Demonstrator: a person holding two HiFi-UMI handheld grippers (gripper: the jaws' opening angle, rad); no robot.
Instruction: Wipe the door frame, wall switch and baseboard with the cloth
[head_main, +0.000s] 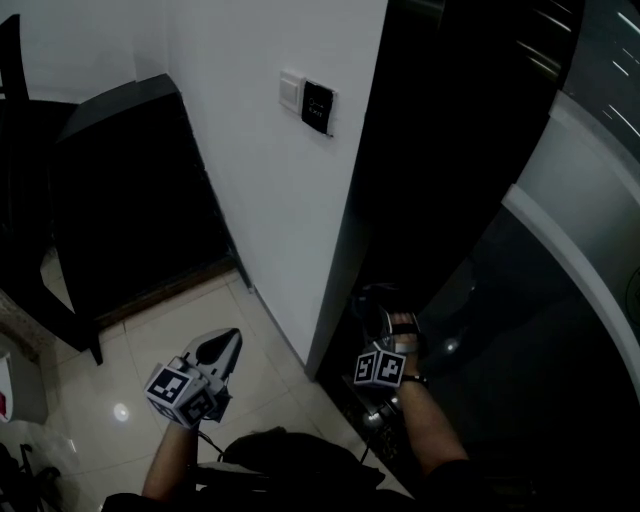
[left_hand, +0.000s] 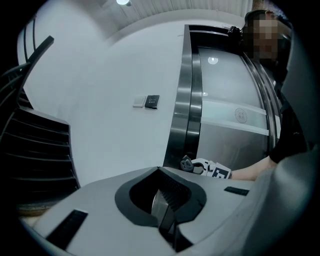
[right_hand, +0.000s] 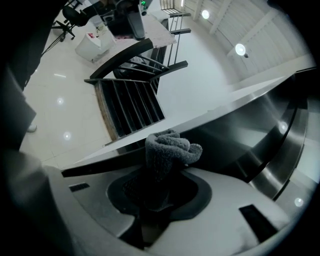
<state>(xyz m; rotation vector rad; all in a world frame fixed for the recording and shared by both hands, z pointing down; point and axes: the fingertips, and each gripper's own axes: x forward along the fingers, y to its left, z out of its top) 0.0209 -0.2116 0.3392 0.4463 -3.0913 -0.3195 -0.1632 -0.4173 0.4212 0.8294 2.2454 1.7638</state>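
- Step, as I judge it: door frame (head_main: 365, 220) being wiped, low end near the floor. Wall switch (head_main: 292, 91) sits well up the white wall (head_main: 250, 150), nothing near it, so it looks not yet done.
- Right gripper (head_main: 392, 325) is low at the foot of the frame, jaws clamped on the grey cloth (right_hand: 167, 150).
- Cloth is a bunched wad. Its long axis runs along the jaws, and the free rolled end sticks out past the tips, pointing away from the person at the frame's dark glossy face. Contact or a small gap: can't tell.
- Left gripper (left_hand: 167, 207) hangs out over the floor tiles, well apart from the frame, jaws together with nothing between them.
- Next move likely calls for pressing the wad flat on the frame and stroking along its length, then going up to the switch. Baseboard not clearly made out.
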